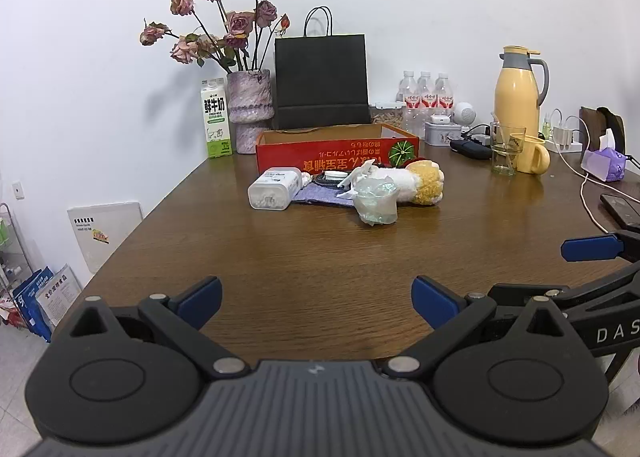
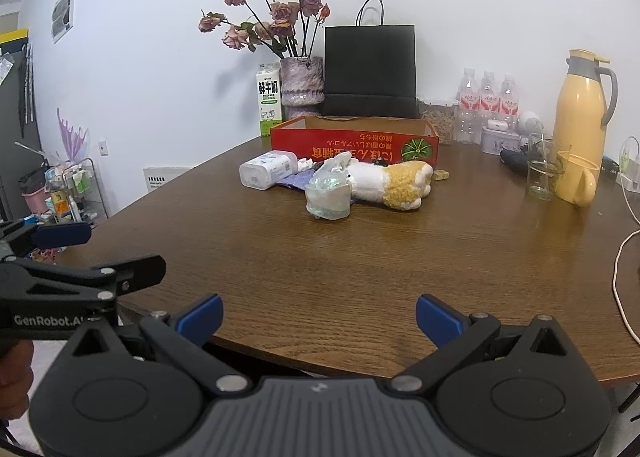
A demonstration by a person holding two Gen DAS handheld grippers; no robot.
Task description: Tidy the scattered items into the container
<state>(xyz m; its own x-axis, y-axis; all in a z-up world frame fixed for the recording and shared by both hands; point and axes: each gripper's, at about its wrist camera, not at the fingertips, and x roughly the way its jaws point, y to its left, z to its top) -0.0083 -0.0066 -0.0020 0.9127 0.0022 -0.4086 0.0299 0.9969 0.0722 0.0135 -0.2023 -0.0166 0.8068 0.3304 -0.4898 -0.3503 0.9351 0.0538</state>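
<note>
A red open cardboard box (image 1: pixel 340 149) (image 2: pixel 352 143) stands at the table's far middle. In front of it lie scattered items: a white plastic case (image 1: pixel 274 189) (image 2: pixel 266 171), a purple cloth (image 1: pixel 320 193) (image 2: pixel 298 179), a clear crumpled plastic cup (image 1: pixel 376 201) (image 2: pixel 329 197) and a white and yellow plush toy (image 1: pixel 416 181) (image 2: pixel 400 183). My left gripper (image 1: pixel 316 303) is open and empty over the near table edge. My right gripper (image 2: pixel 319 319) is open and empty, beside it at the near edge. Each gripper shows at the edge of the other's view.
Behind the box stand a milk carton (image 1: pixel 216 119), a vase of roses (image 1: pixel 250 113), a black paper bag (image 1: pixel 322 81) and water bottles (image 1: pixel 426 97). At right are a yellow thermos (image 1: pixel 518 89), a glass (image 1: pixel 506 149), a yellow mug (image 1: pixel 532 155) and a white cable (image 1: pixel 588 193).
</note>
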